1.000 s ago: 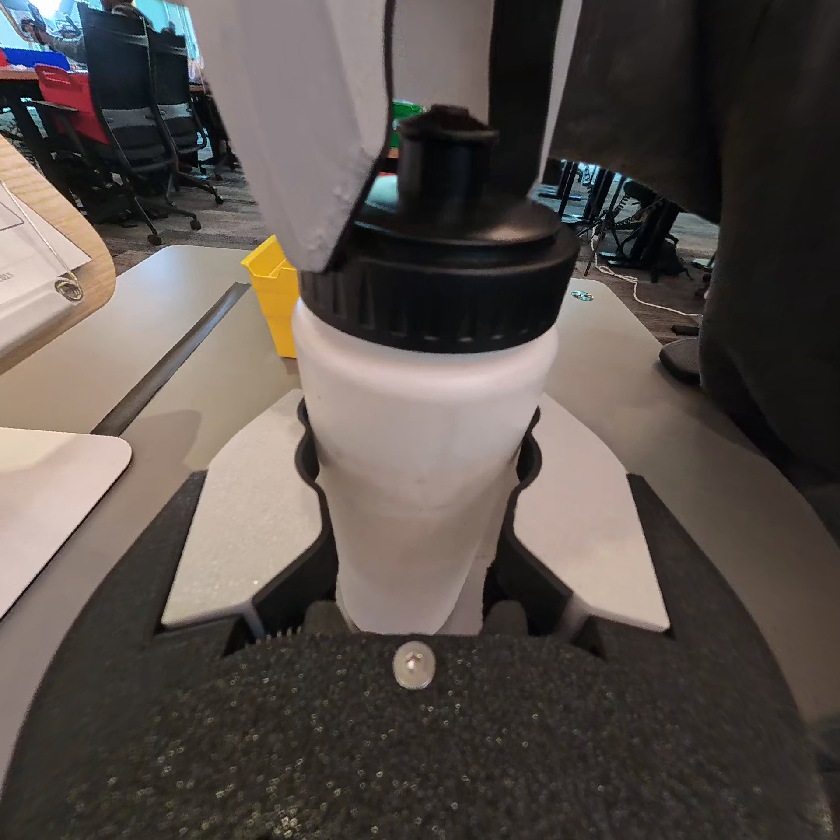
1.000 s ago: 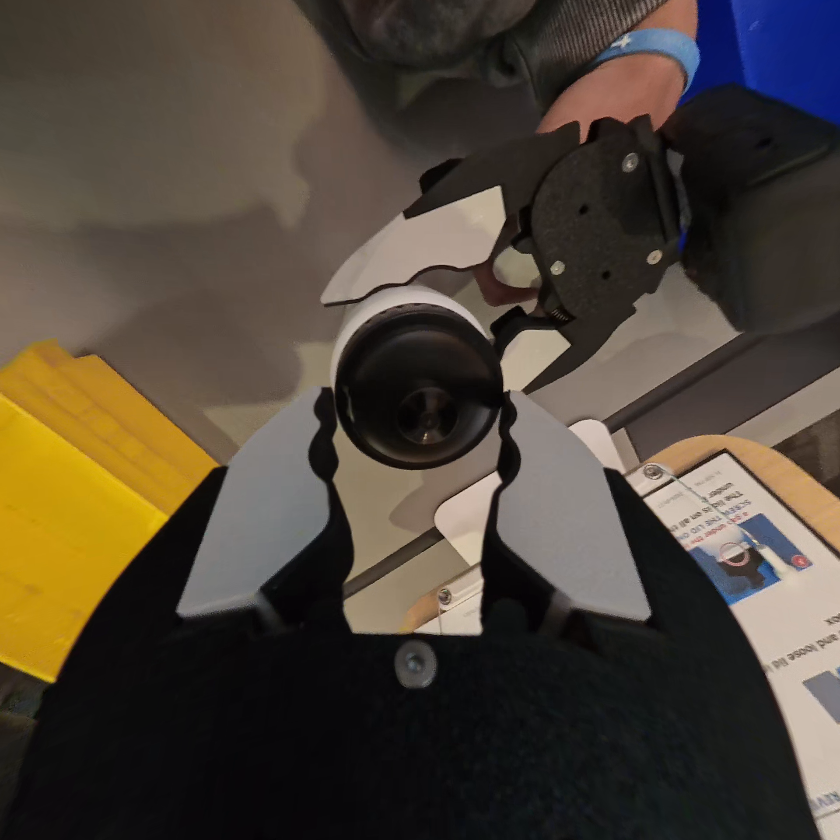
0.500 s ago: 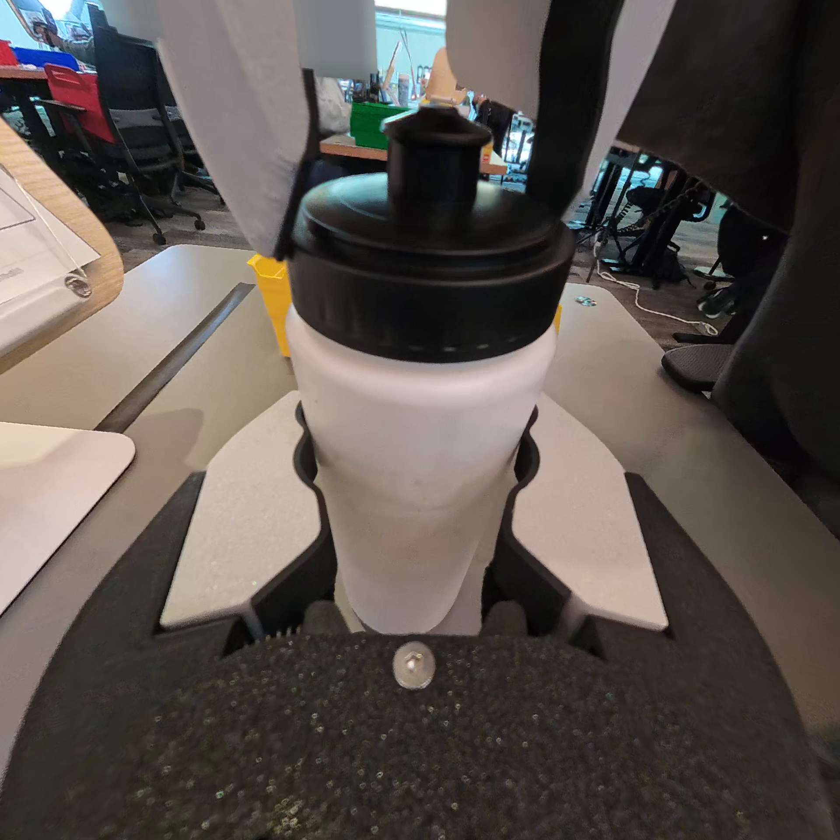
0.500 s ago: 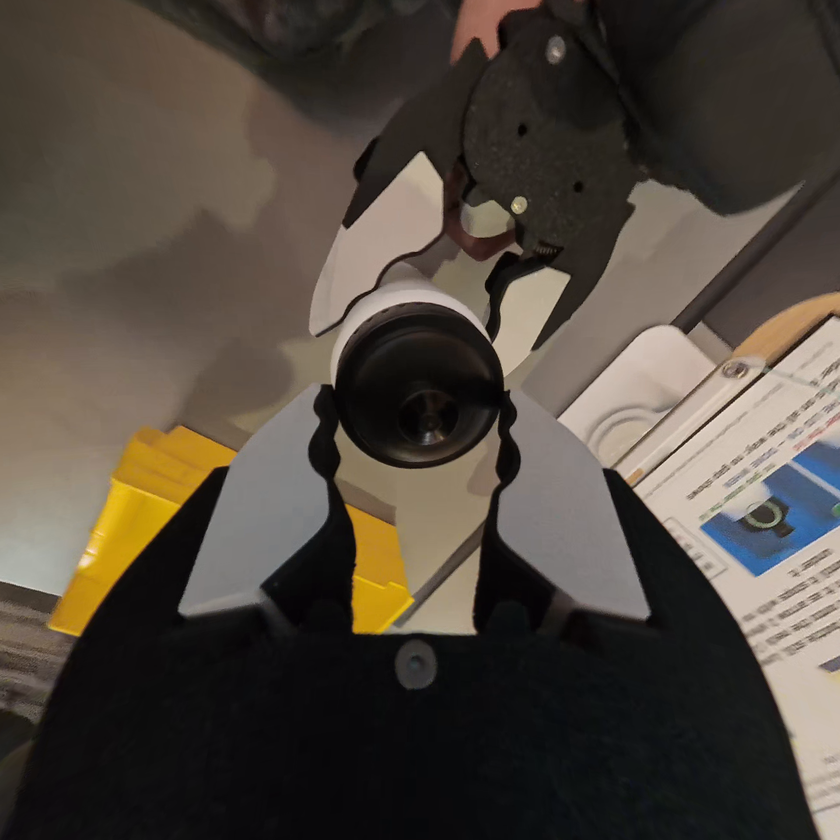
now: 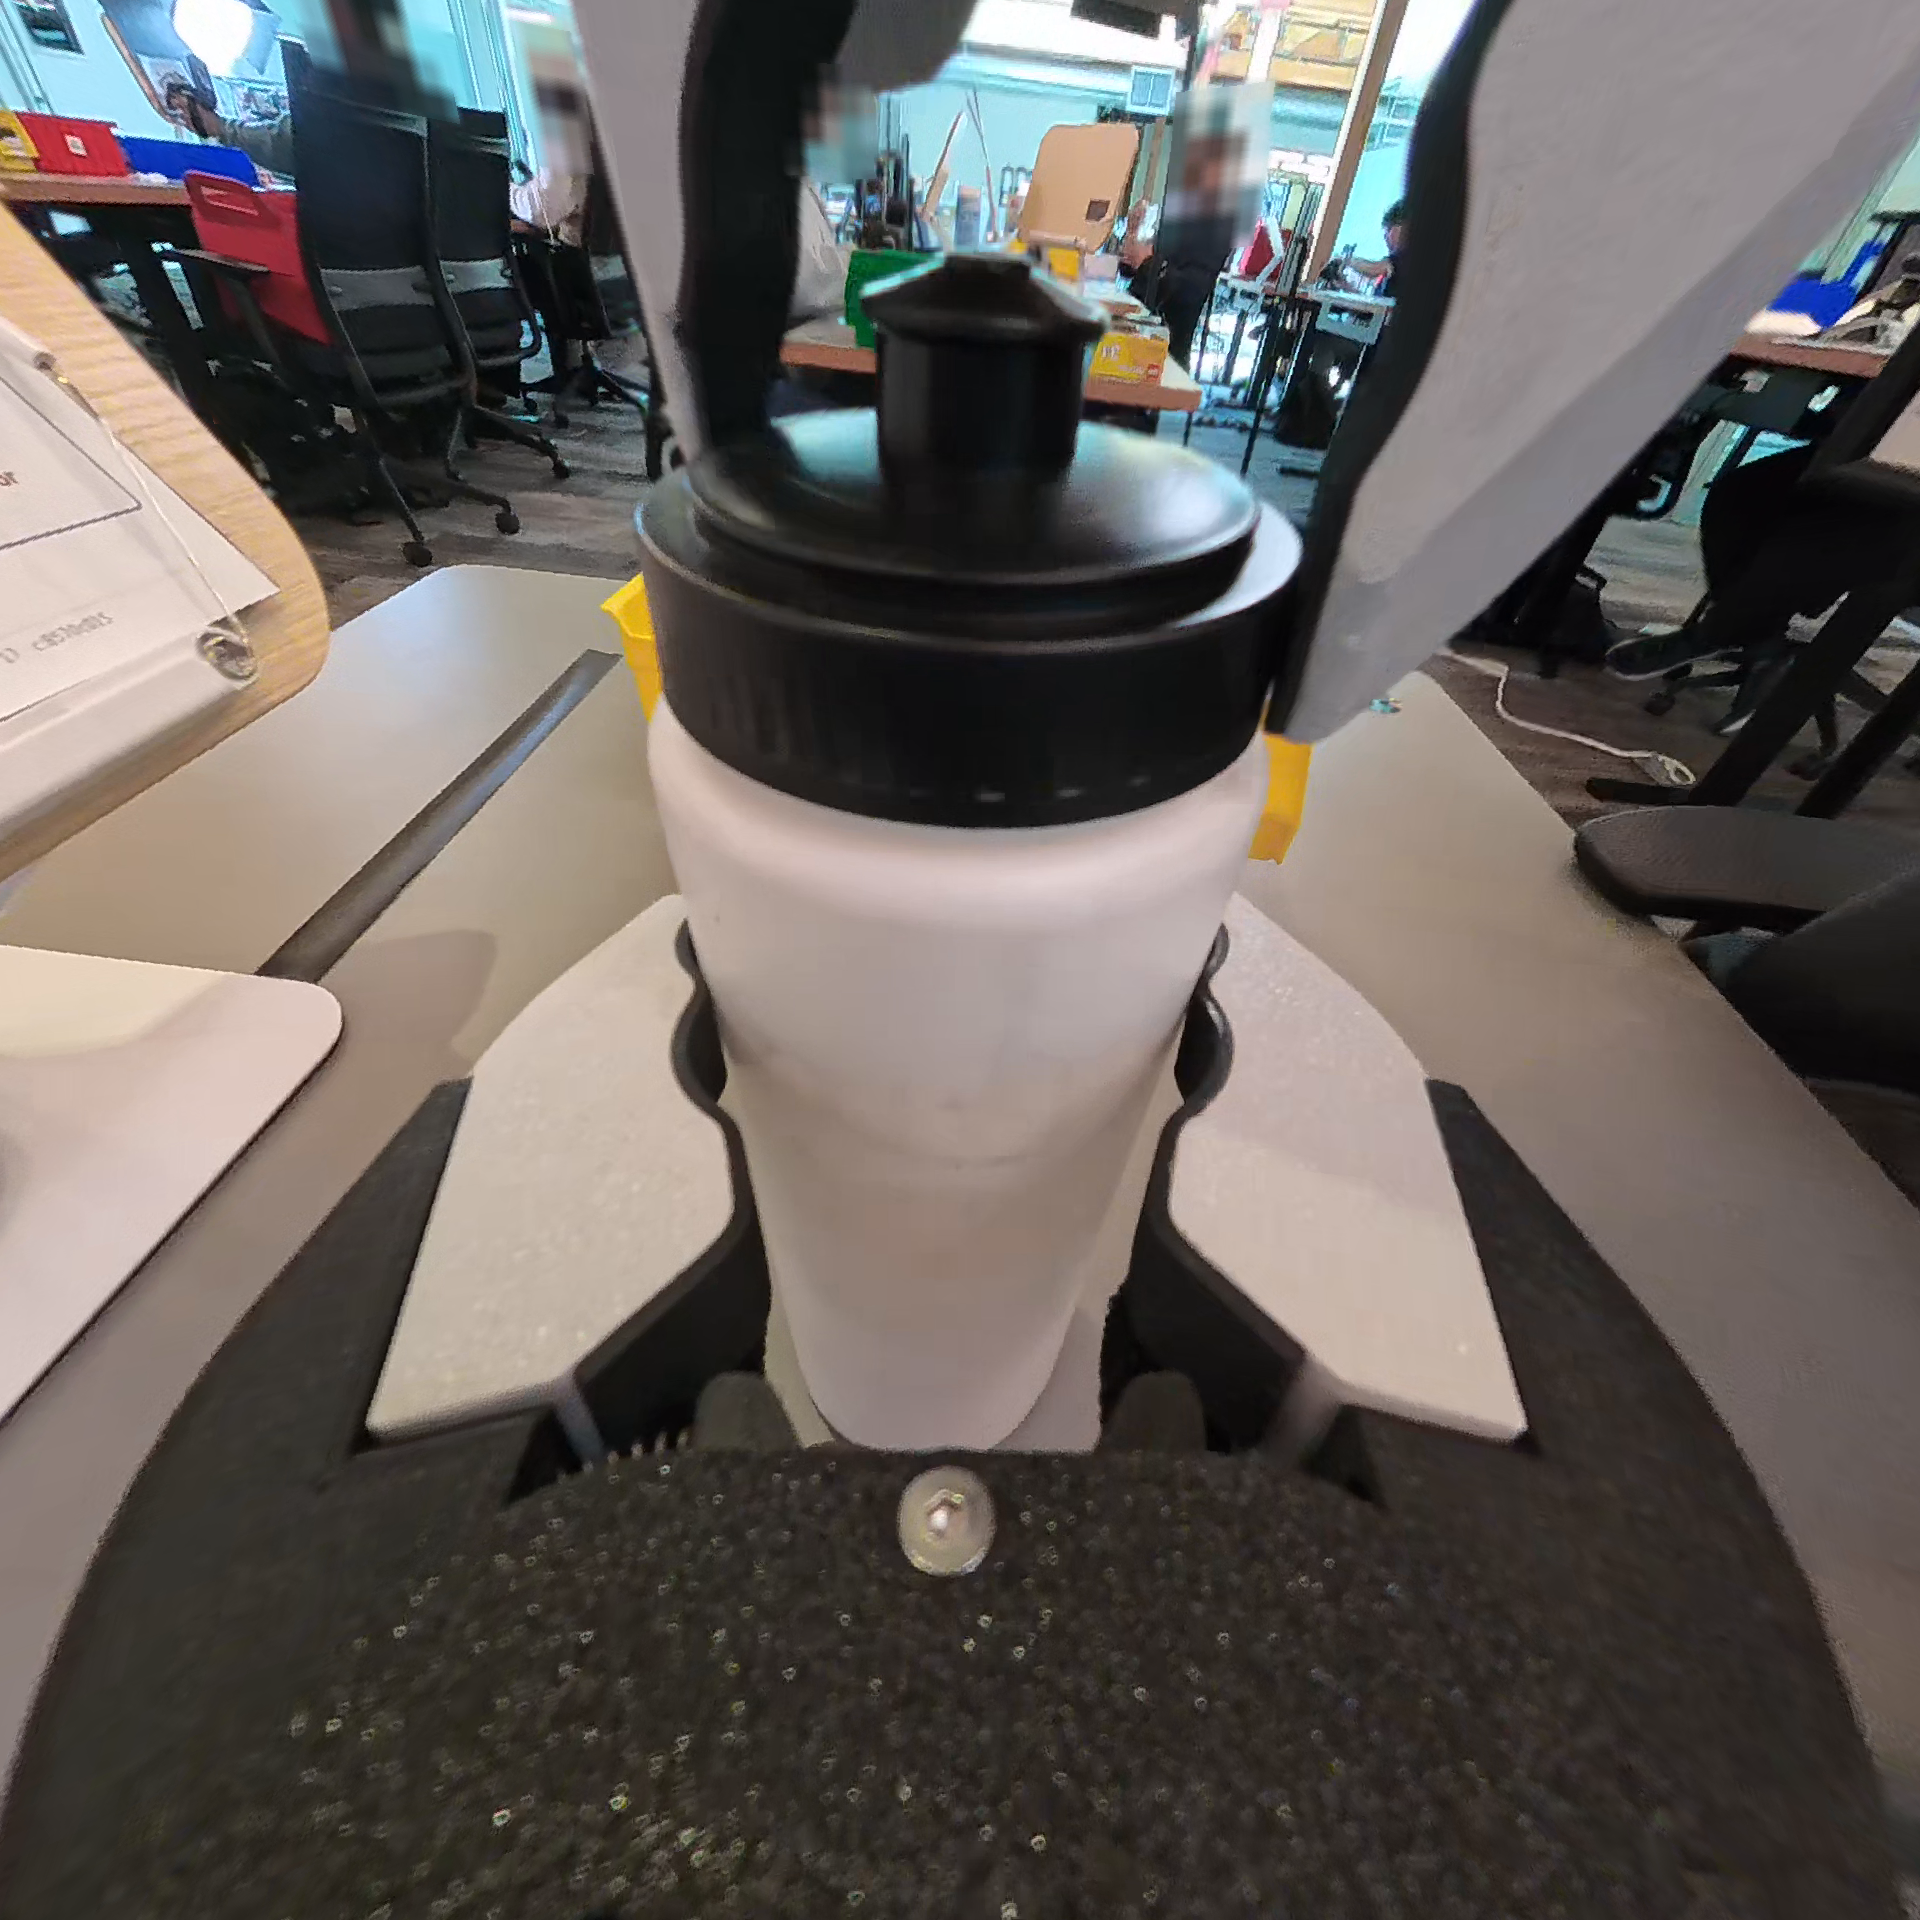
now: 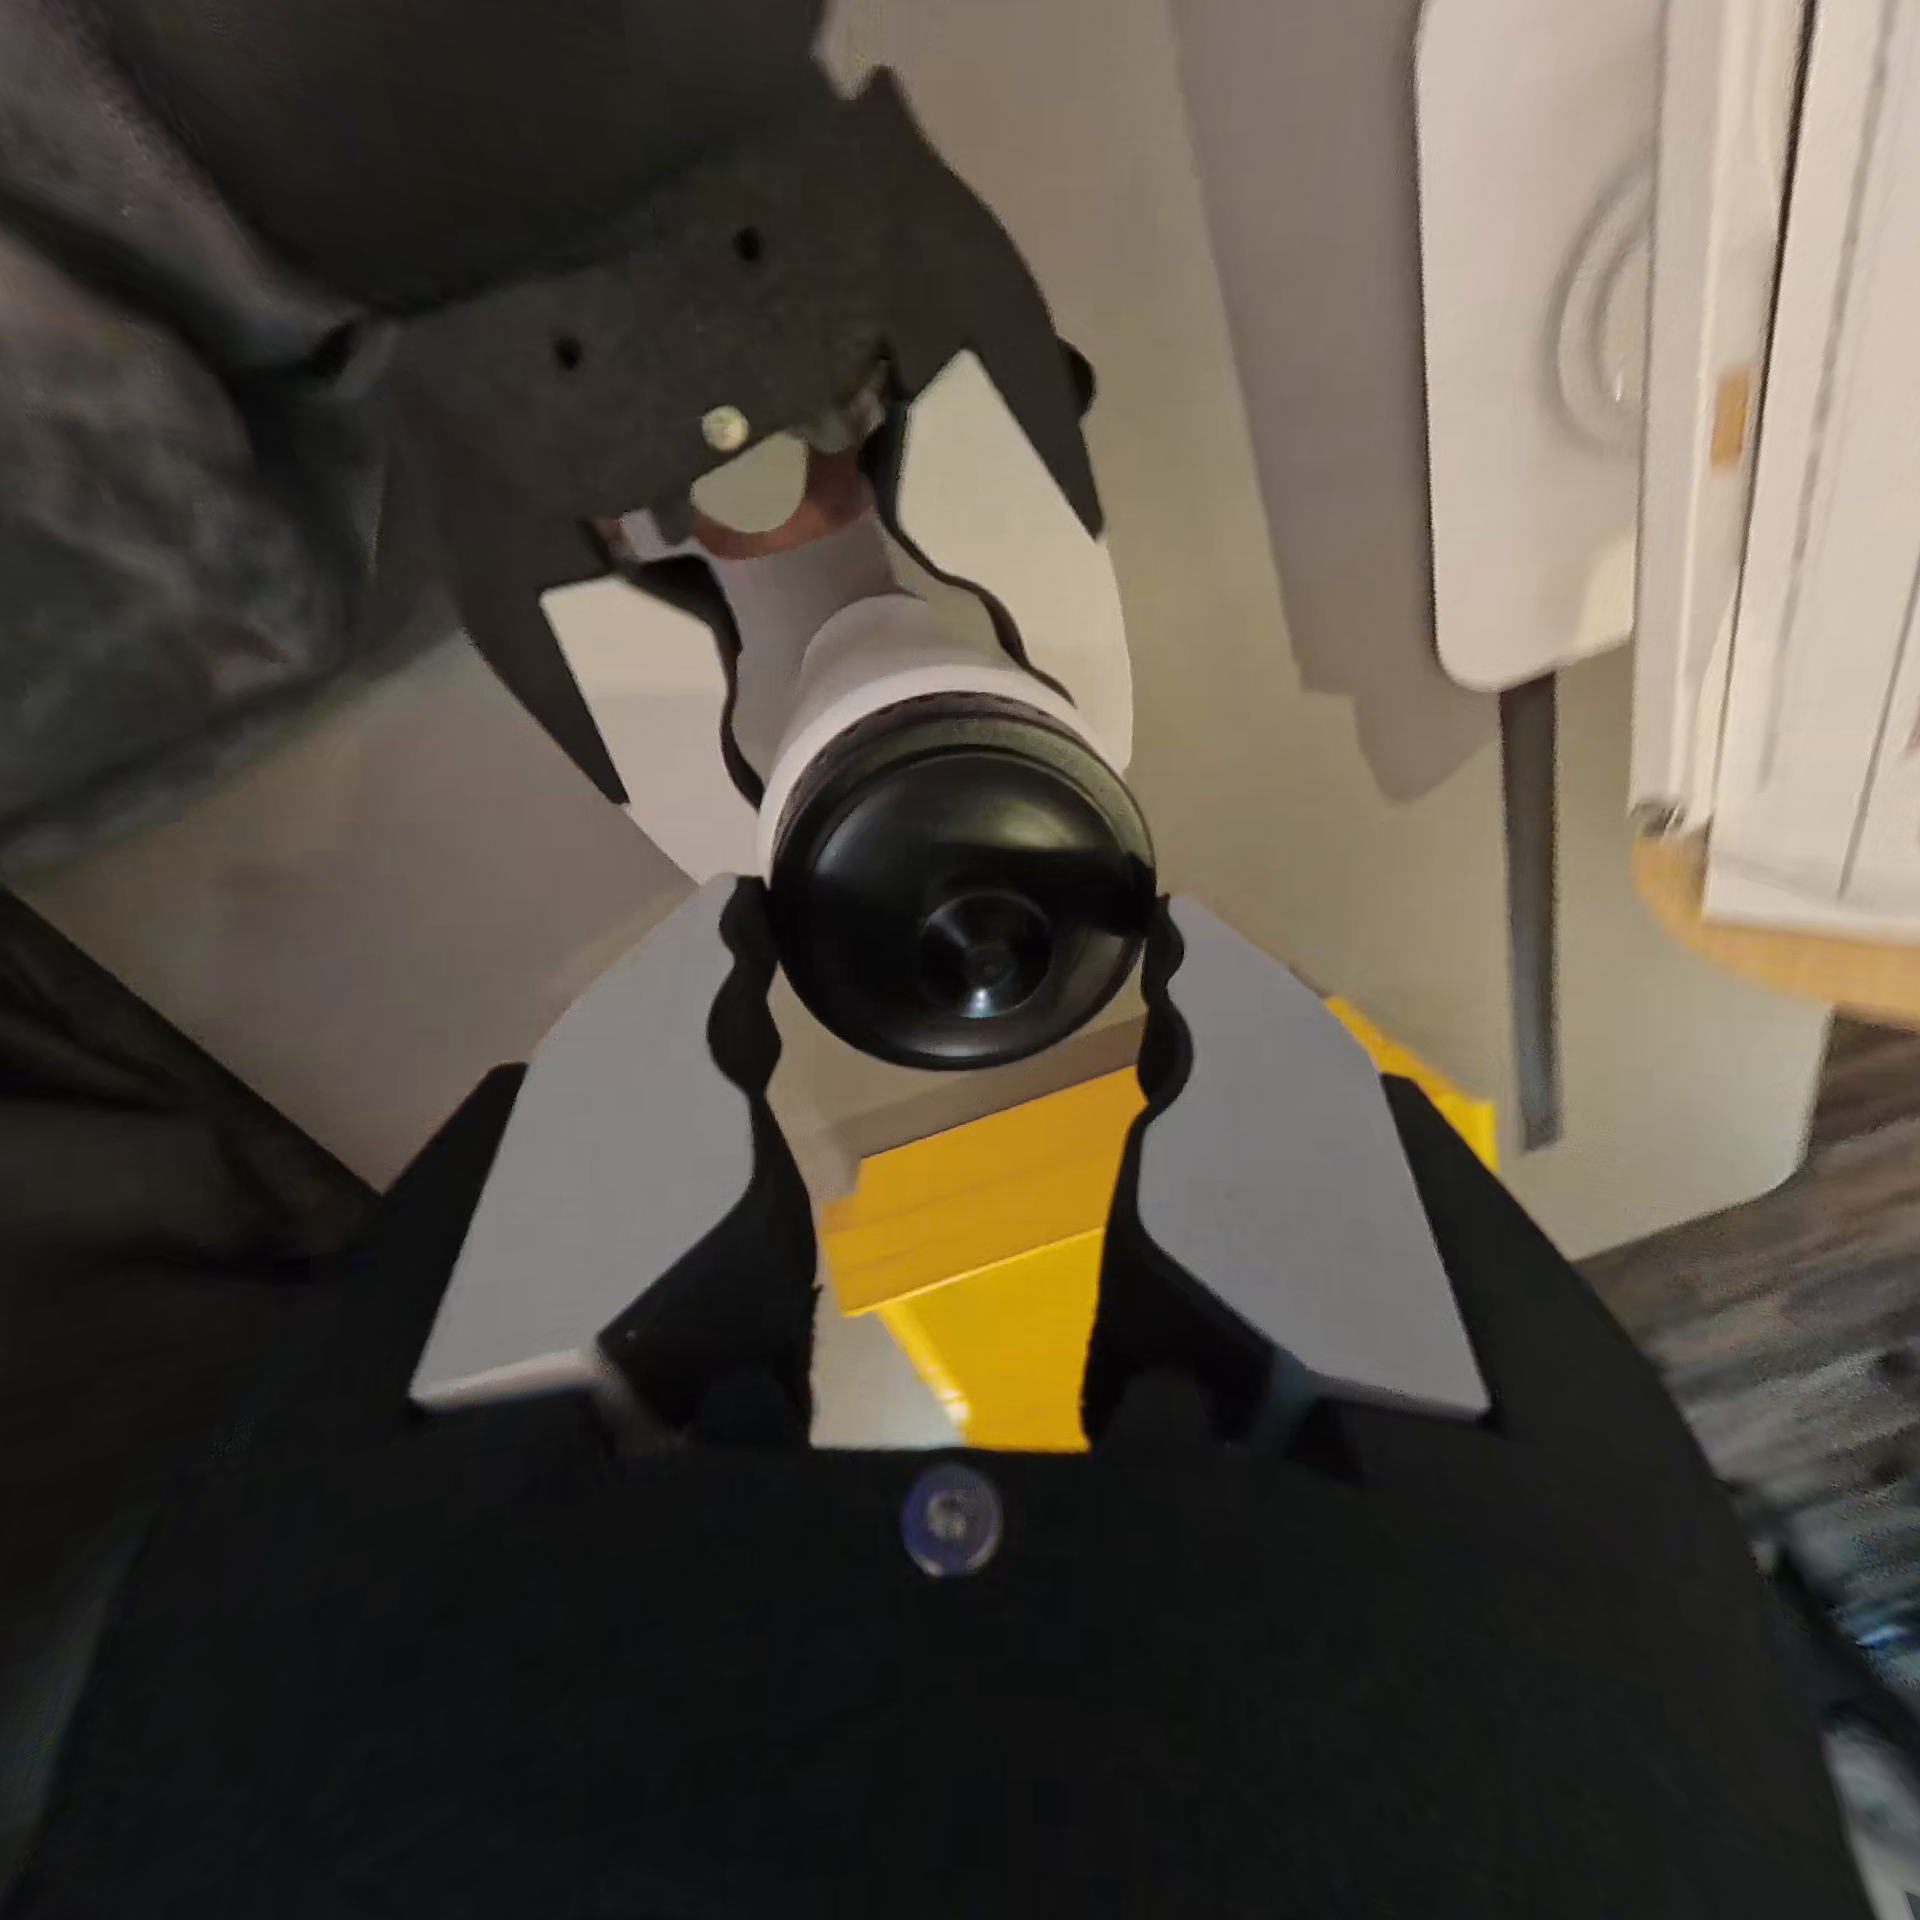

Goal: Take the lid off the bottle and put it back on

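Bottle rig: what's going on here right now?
A person holds two hand-held grippers. The left hand-held gripper is clamped around the body of the white bottle, which stands upright over a grey table. The right hand-held gripper grips the black lid from above. The lid sits on the bottle; a yellow bin stands behind.

Yellow bin (image 5: 1280,792) crowds behind bottle (image 5: 951,1039); table (image 5: 1507,1039) rightward seems open.

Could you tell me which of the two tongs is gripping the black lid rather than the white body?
The right tongs, closed on the lid from above; the left tongs clamp the bottle body.
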The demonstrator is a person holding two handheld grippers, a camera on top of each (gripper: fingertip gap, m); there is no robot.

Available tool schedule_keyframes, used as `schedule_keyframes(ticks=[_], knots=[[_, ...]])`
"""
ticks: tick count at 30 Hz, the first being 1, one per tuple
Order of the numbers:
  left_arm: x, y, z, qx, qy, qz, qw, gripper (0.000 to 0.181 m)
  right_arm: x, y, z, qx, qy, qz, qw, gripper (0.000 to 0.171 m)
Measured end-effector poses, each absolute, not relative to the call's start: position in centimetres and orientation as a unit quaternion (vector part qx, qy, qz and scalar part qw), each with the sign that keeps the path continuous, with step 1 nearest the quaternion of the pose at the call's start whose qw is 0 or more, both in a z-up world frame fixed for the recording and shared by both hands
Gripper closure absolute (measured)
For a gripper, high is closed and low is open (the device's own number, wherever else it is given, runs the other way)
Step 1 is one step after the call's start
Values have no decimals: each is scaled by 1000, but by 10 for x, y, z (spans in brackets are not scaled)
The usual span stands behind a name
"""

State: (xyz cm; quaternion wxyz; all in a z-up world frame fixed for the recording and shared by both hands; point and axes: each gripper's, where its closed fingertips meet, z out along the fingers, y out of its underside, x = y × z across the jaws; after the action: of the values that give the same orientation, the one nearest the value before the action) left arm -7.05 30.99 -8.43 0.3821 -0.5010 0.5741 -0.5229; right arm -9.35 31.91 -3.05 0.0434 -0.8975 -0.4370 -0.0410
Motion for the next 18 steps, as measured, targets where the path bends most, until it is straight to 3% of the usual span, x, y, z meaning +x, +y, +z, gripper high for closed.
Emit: schedule_keyframes(ticks=[4, 10, 15, 18], knots=[[-66, 305, -86, -500, 588, -506, 386, 95, -87, 310, -31, -950, -304, -50, 58, 103], [-69, 309, -85, -508, 572, -515, 386, 95, -92, 315, -31, -964, -253, -58, 61, 103], [-70, 307, -85, -506, 575, -515, 385, 95, -92, 315, -29, -934, -348, -65, 46, 102], [-70, 305, -85, -499, 576, -520, 386, 95, -88, 317, -19, -859, -500, -88, 58, 76]])
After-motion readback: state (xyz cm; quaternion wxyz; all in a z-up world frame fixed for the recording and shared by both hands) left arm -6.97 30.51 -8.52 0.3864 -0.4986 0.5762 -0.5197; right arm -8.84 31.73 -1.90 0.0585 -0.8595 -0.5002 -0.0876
